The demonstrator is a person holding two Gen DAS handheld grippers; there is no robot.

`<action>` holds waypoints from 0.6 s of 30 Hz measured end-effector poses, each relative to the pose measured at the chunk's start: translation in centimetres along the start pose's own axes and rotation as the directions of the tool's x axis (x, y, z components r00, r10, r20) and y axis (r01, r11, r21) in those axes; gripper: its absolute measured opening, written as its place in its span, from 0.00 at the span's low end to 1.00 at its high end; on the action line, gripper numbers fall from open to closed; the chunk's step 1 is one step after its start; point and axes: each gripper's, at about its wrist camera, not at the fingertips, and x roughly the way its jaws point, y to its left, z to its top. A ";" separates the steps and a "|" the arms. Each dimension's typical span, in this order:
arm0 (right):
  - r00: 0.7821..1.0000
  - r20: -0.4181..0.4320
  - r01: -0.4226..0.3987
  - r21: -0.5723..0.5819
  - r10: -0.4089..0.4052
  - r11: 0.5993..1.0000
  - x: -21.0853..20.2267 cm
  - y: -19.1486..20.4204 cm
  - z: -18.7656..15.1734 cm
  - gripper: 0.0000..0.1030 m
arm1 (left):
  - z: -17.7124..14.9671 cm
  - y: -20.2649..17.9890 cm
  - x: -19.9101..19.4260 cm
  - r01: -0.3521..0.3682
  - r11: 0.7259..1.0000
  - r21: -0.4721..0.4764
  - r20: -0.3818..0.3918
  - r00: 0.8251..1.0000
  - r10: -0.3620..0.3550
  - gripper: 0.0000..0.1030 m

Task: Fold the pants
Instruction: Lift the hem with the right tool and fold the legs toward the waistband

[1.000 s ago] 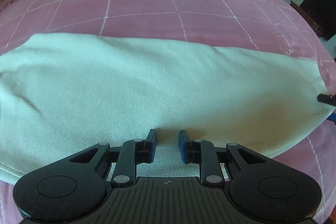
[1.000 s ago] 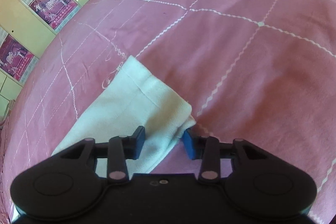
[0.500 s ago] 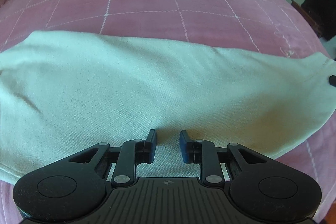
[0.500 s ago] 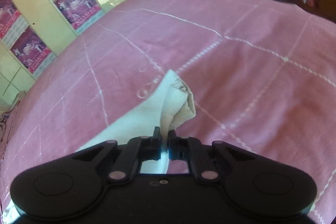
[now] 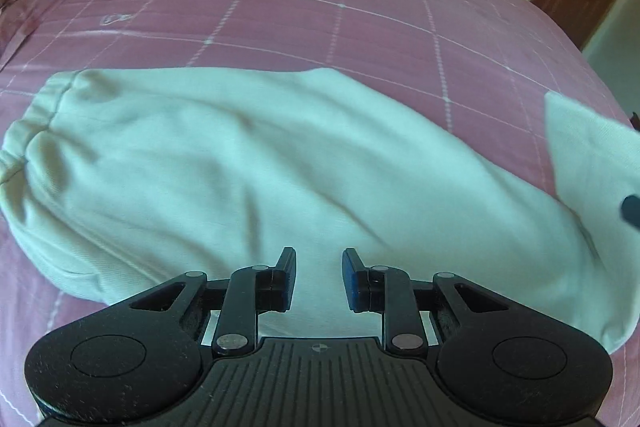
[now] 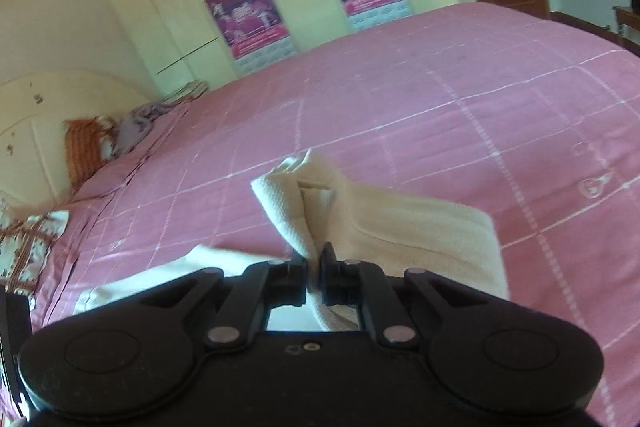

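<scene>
My right hand-held gripper [image 6: 314, 267] pinches the raised cuff of the cream knit pants [image 5: 248, 163], my left hand-held gripper [image 5: 319, 277] hovering with jaws apart above them on the pink checked bed [image 5: 320, 19].

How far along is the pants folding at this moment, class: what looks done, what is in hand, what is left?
Done: the pants lie flat along the pink bedspread. In hand: the right gripper is shut on the leg end, lifted off the bed. Left: carrying that end to the waistband; the left gripper is open, holding nothing.
</scene>
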 end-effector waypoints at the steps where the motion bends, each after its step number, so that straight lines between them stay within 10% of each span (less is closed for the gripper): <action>1: 0.999 -0.029 -0.018 -0.007 0.018 1.000 1.0 1.5 -0.6 0.06 | 0.0 1.1 -0.1 -0.009 1.000 -0.017 0.004 1.000 0.009 0.24; 6: 0.981 -0.195 -0.009 -0.084 -0.008 0.996 6.1 7.5 -6.4 0.19 | -0.4 4.0 0.4 0.009 0.997 -0.079 -0.019 1.000 -0.011 0.24; 11: 0.957 -0.282 0.022 -0.166 -0.069 0.986 7.0 9.7 -10.0 0.64 | -1.0 2.5 1.3 0.109 0.990 -0.091 -0.069 0.991 -0.116 0.24; 18: 0.954 -0.299 -0.043 -0.144 -0.002 0.989 4.8 9.4 -9.1 0.62 | -2.4 0.2 3.7 0.066 0.996 -0.056 -0.116 0.991 -0.072 0.24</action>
